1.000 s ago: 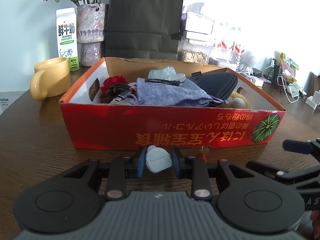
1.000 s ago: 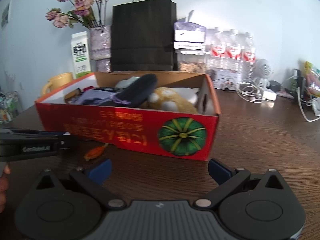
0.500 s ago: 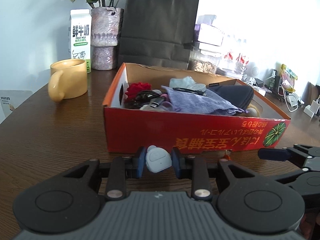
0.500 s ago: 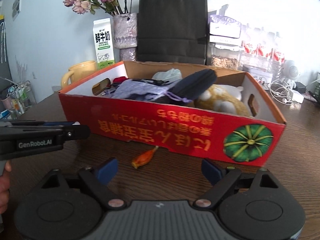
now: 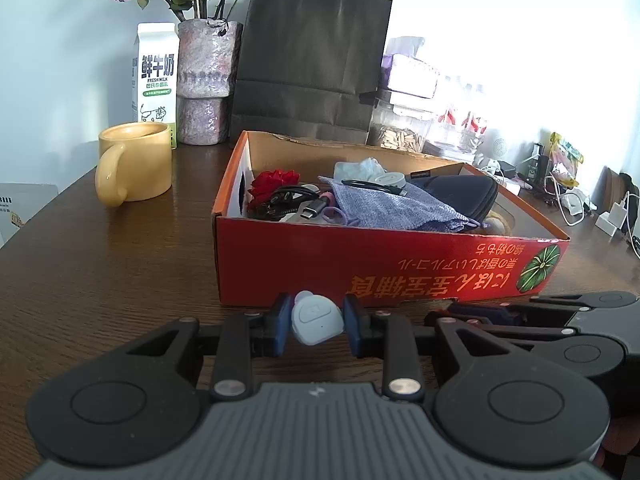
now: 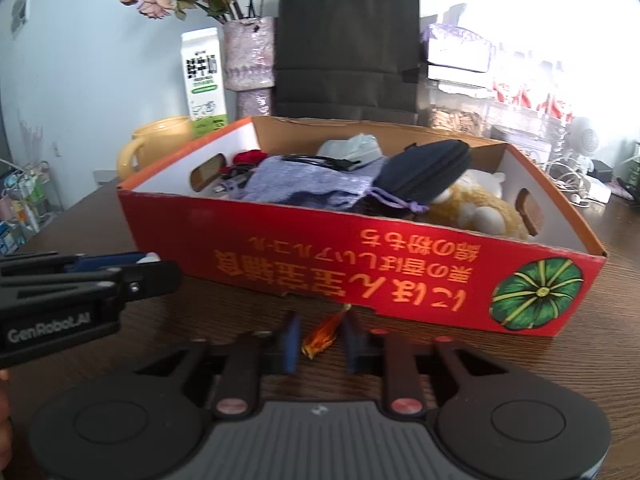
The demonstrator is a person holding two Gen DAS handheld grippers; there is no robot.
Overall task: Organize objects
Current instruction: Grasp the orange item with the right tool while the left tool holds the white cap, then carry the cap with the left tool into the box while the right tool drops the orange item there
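My left gripper [image 5: 316, 325] is shut on a small pale blue earbud case [image 5: 317, 319], held low in front of the red cardboard box [image 5: 384, 268]. The box holds a purple cloth pouch [image 5: 384, 206], a dark zip case [image 5: 460, 194], a red fabric flower [image 5: 274, 181], cables and a plush toy [image 6: 476, 208]. My right gripper [image 6: 319, 340] has its jaws closed around a small orange tassel-like item [image 6: 322, 334] on the table, right against the box's front wall [image 6: 360, 264]. The left gripper also shows in the right wrist view [image 6: 116, 272], at the left.
A yellow mug [image 5: 134, 162], a milk carton [image 5: 156, 84], a vase of dried flowers [image 5: 208, 84] and a black paper bag [image 5: 312, 64] stand behind the box. Bottles, a jar and chargers with cables [image 5: 580, 208] crowd the back right. The table is dark wood.
My right gripper moved in on the orange item and its jaws closed around it. My left gripper drifted left and higher with the earbud case still held.
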